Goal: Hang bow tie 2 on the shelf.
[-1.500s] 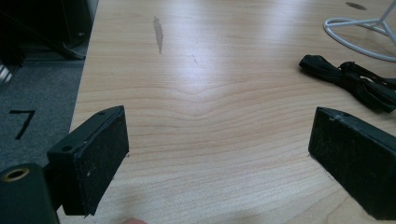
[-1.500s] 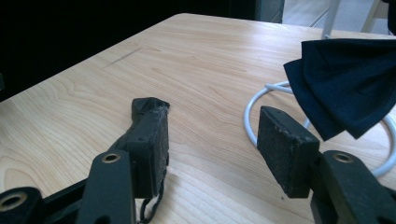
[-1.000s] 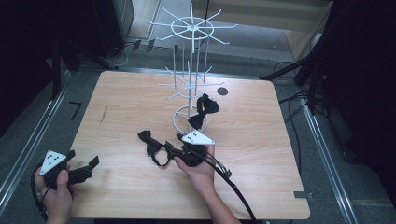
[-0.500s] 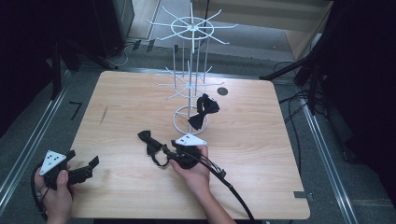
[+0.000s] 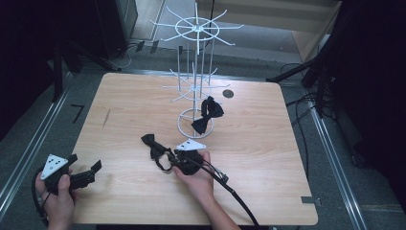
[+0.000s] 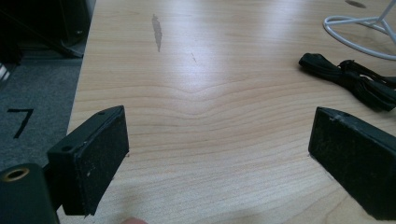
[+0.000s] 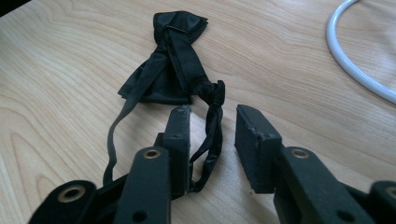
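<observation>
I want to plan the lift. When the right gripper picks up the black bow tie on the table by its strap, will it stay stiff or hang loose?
Probably loose: the bow tie lies crumpled, and its thin strap curls between the right gripper jaws, which have just been closing. It looks light, so the bow would likely dangle and swing.

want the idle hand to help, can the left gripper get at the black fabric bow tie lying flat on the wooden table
Probably yes: the left gripper stands open, with bare wooden table between it and the black fabric bow tie; only the right gripper crowds its strap.
</observation>
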{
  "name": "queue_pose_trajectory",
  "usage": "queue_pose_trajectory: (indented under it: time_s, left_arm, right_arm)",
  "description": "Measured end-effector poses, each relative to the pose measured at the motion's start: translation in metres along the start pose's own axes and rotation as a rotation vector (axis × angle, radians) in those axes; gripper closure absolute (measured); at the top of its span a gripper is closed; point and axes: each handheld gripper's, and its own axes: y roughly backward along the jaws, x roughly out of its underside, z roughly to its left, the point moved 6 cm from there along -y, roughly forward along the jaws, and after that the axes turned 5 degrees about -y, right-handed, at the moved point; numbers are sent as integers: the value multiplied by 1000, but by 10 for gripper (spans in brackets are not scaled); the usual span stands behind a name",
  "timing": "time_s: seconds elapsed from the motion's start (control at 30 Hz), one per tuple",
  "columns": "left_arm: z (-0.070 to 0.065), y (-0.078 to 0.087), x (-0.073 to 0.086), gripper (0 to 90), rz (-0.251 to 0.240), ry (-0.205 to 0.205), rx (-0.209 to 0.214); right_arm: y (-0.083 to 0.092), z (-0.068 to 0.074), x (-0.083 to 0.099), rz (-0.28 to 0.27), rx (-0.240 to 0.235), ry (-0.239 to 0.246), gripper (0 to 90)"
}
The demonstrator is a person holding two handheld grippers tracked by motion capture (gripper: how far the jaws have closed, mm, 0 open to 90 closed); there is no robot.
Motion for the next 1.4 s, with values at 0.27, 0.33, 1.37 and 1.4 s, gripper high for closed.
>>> queue_pose_trajectory:
  time_s: [0.27,0.33,1.37,1.4]
  left_arm:
    - [0,0,0,58,-1,0,0]
    - [0,0,0,58,-2,0,0]
    - [0,0,0,58,0,2,2]
    - [0,0,0,58,0,2,2]
  right_arm:
    - [-1,-2,2,29,22,5,808]
    - [-1,-3,2,30,28,12,854]
    - [40,-7,-27,-221,69,65,900]
    - [42,-7,-28,-229,69,69,900]
